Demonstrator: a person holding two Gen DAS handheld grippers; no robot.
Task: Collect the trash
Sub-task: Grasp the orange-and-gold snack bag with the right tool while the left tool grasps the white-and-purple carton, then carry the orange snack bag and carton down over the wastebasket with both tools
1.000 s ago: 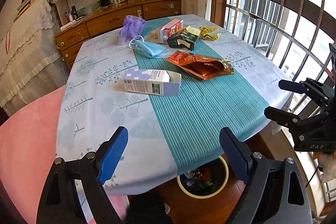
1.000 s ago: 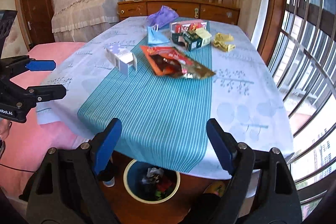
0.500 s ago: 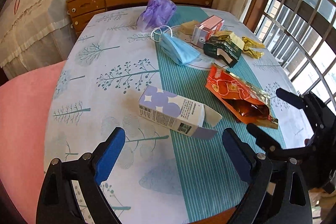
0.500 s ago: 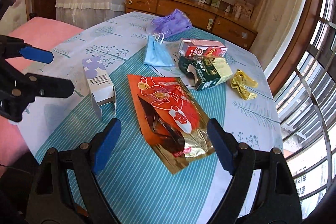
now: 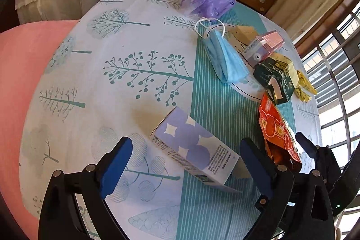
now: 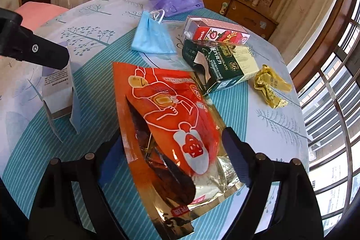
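Your left tool (image 5: 183,163) is wide open, and its two blue fingers (image 5: 117,163) sit on either side of the purple box (image 5: 193,147). The box lies flat on the tabletop (image 5: 135,48) with one end flap open, so you can probably close on its long sides. The fingers are not touching it yet, as far as you can see.

Your right tool (image 6: 167,154) is wide open too. It hangs low over the orange bag (image 6: 166,118), with one finger on each side of the bag's torn, shiny end. That bag is flat and floppy (it may slide or bend when you pinch it), so going in at the edge looks like a good idea.

Farther out is more trash waiting in a bunch: a blue face mask (image 6: 153,37), a red and white carton (image 6: 216,32), a dark green chocolate box (image 6: 220,64) leaning against it, and a crumpled gold wrapper (image 6: 271,87) off to the side. At the far end lies a purple plastic bag (image 6: 177,2).

No bin shows in either view right now, so you will have to carry each piece off the tabletop.
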